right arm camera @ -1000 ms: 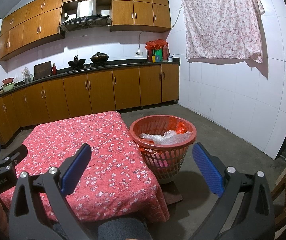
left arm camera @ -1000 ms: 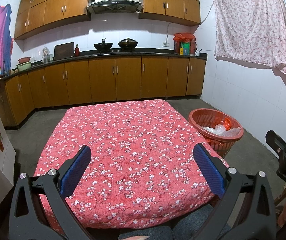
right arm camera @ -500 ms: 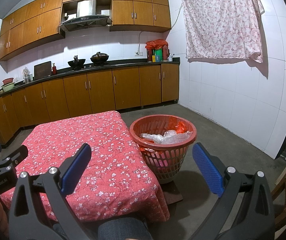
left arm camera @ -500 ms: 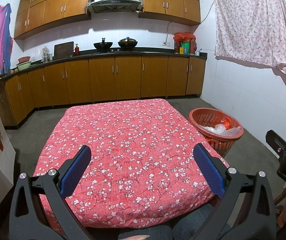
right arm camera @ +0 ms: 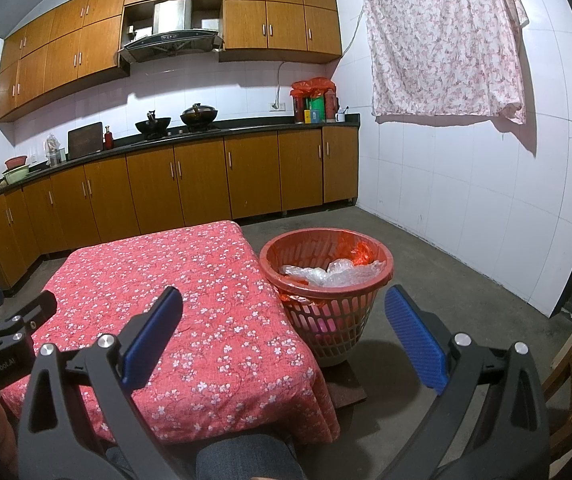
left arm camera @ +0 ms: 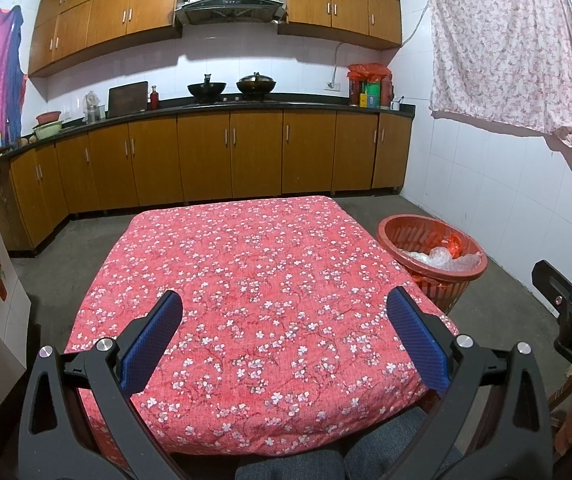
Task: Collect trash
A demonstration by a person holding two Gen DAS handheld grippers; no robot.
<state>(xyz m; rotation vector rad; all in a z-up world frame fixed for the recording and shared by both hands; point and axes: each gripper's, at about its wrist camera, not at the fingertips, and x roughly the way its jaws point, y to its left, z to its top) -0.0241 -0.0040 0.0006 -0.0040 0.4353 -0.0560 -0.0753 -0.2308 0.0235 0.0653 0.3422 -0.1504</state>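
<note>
Table (left arm camera: 262,280) in front, basket (right arm camera: 326,312) just right of it, plastic trash (right arm camera: 330,270) inside; cabinets (left arm camera: 230,160) behind

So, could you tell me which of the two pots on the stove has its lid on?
The right-hand pot; the left pot is open, its handle sticking up.

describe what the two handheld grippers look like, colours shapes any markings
Both match: the left gripper and the right gripper have matte black frames with triangular cut-outs, silver round bolt heads at the joints, and two long flat fingers faced with textured blue pads. Seen from the other camera, each body carries white lettering: "GenRobot.AI" on the left one, partly cut-off "DAS" on the right one. No cables show.
</note>
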